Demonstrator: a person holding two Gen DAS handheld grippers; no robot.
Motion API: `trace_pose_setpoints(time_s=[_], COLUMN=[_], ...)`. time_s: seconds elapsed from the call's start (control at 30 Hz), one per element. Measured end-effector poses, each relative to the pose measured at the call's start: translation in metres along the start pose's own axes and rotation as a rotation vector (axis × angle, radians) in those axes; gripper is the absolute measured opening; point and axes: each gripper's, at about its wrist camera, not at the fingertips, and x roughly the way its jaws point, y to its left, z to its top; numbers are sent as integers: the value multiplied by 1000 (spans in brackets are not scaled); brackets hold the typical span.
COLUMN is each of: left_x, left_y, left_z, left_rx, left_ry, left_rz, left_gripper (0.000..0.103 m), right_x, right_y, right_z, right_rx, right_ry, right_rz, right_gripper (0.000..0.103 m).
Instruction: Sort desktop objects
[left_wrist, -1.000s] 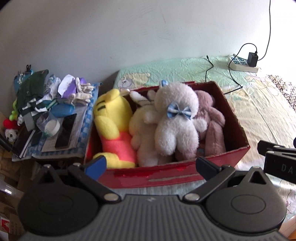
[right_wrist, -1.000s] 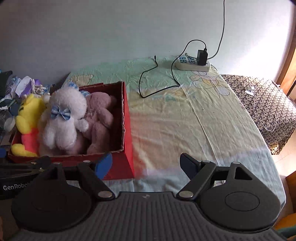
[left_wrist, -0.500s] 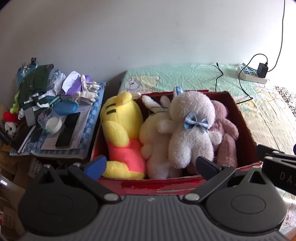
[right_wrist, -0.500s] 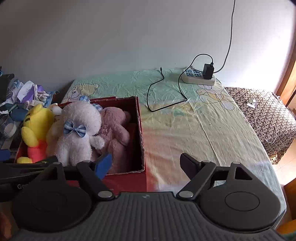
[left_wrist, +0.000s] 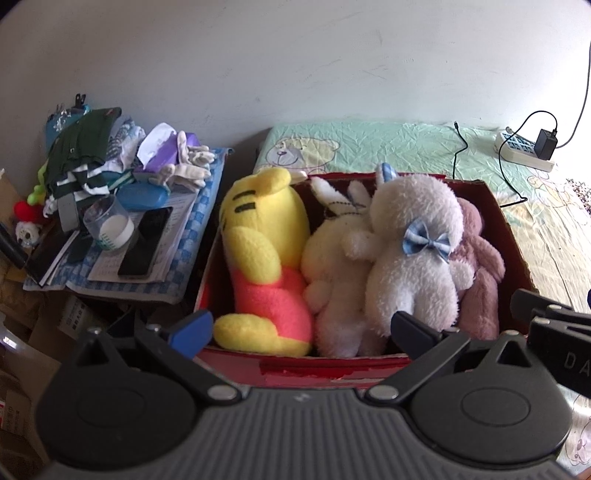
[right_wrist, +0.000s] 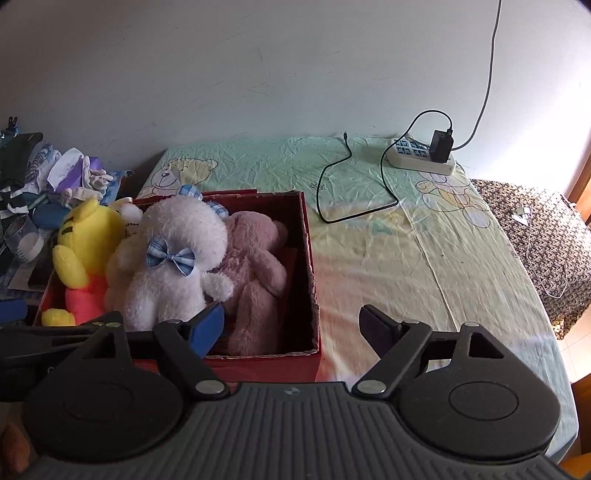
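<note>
Box of plush toys on the bed, clutter beside it.

Four plush toys (left_wrist: 410, 258) lie side by side in the box (left_wrist: 332, 369) at the bed's (right_wrist: 424, 258) 9 o'clock edge; the power strip (right_wrist: 421, 160) sits at 1 o'clock by the wall, and a cluttered pile (left_wrist: 122, 206) stands left of the box.

The cream rabbit plush (left_wrist: 338, 258) was mostly hidden between the yellow bear plush (left_wrist: 264, 254) and the white plush (left_wrist: 413, 251). The pink plush (left_wrist: 480, 273) lay half covered. The red box (left_wrist: 332, 369) front disappeared behind the left hand-held gripper (left_wrist: 301, 330).
</note>
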Motion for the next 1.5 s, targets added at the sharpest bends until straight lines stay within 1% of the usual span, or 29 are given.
trace_pose_setpoints(time_s=[0.17, 0.3, 0.5, 0.8, 0.9, 1.03, 1.13, 1.33, 1.5], left_x=[3, 8, 11, 17, 19, 19, 19, 21, 21], left_y=[4, 7, 4, -2, -7, -15, -14, -12, -17], left_z=[-1, -4, -13, -24, -29, -35, -38, -41, -49], left_rx=[3, -3, -5, -10, 4, 29, 26, 13, 24], left_ry=[4, 35, 51, 89, 108, 114, 118, 129, 138], left_rz=[16, 2, -11, -38, -53, -51, -49, -41, -27], left_gripper=[103, 103, 103, 102, 102, 103, 103, 103, 103], right_x=[4, 7, 10, 14, 15, 17, 16, 17, 21], right_y=[3, 7, 9, 2, 0, 4, 5, 0, -1], right_z=[1, 0, -3, -11, -14, -19, -20, -23, -28], right_rx=[14, 10, -4, 37, 50, 31, 13, 32, 37], right_ry=[20, 35, 55, 94, 107, 127, 126, 133, 156], right_rz=[38, 24, -25, -31, -18, -7, -13, -4, 5], right_gripper=[83, 83, 83, 83, 83, 83, 83, 83, 83])
